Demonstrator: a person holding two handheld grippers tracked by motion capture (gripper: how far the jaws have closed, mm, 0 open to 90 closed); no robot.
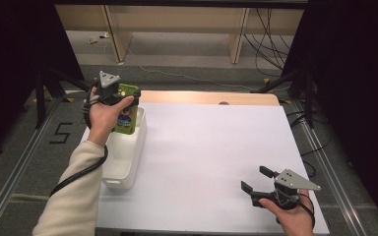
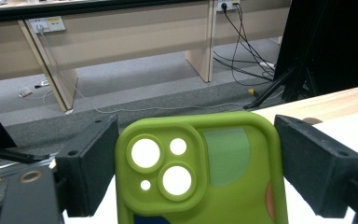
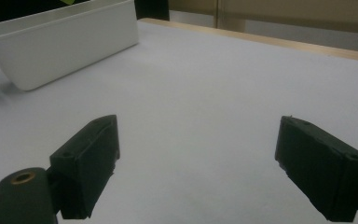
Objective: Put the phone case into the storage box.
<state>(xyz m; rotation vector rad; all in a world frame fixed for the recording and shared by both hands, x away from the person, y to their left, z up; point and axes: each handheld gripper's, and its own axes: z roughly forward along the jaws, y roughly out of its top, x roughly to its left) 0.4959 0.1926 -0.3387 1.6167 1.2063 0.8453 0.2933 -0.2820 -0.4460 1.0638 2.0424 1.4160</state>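
- The left gripper (image 1: 123, 101), held above the far end of a white plastic bin (image 1: 128, 169) at the table's left edge, is clamped on a green phone case (image 2: 200, 177).
- In the left gripper view, the jaws press on the case's two long sides; its long axis runs along the jaws, camera cutouts at the far end.
- The case hangs directly over the bin, so the bin lies straight below the left gripper.
- The right gripper (image 1: 256, 179) rests near the table's front right, jaws wide apart and empty, well away from the bin.
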